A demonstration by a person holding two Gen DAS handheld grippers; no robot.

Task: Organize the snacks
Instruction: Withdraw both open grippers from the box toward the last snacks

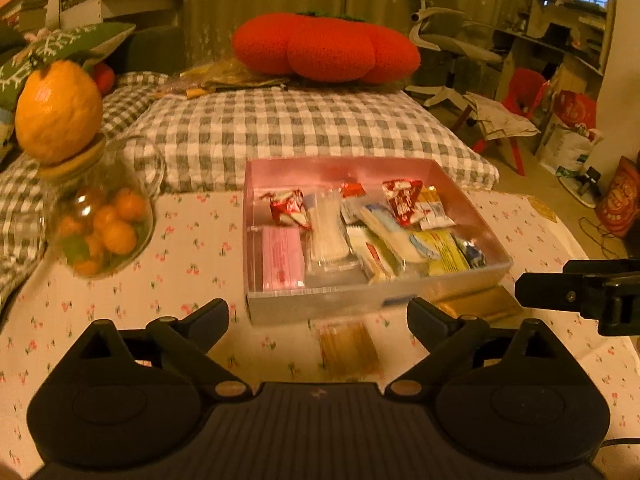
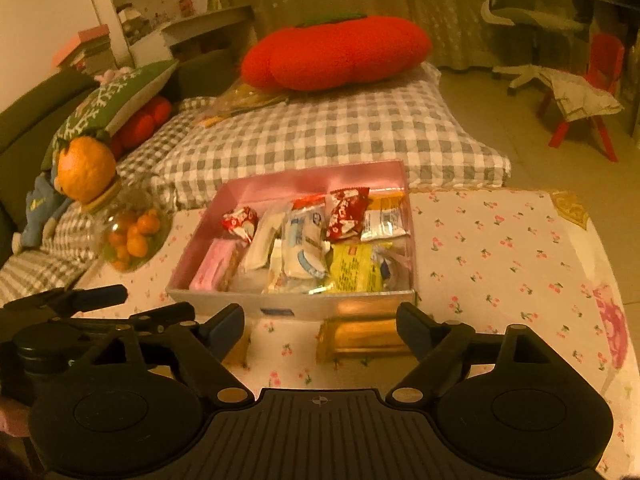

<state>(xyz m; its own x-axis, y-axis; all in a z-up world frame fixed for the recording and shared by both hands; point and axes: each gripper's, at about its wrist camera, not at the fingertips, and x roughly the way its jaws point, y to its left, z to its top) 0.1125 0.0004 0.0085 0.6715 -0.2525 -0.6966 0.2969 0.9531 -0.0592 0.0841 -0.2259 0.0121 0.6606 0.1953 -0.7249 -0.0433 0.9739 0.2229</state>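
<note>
Currently both grippers hovering open, empty, near the table's (image 2: pixel 500 248) front edge.
Pink box (image 1: pixel 256 208) sitting mid-table holding wrapped snacks (image 1: pixel 400 224); print unreadable. Two gold packets (image 2: pixel 366 336) lying just before it; left gripper (image 1: pixel 318 314), right gripper (image 2: pixel 320 320).

Snack box on our cherry-print table, seen past the right gripper

Our right gripper (image 2: pixel 320 320) has its black jaws spread wide with nothing between them, just before the shallow pink-lined box (image 2: pixel 304 180), which holds wrapped snacks: a flat pink packet (image 2: pixel 212 268), two red-and-white wrappers (image 2: pixel 346 212), a yellow packet (image 2: pixel 354 268) and pale ones between. A shiny gold packet (image 2: pixel 360 338) lies on the white cherry-print tablecloth (image 2: pixel 500 260) against the box's near wall. Left stands a clear glass jar of small oranges (image 2: pixel 134 240) with a large orange (image 2: pixel 86 170) on its lid. Our left gripper (image 2: pixel 80 300) shows at the left edge.
</note>
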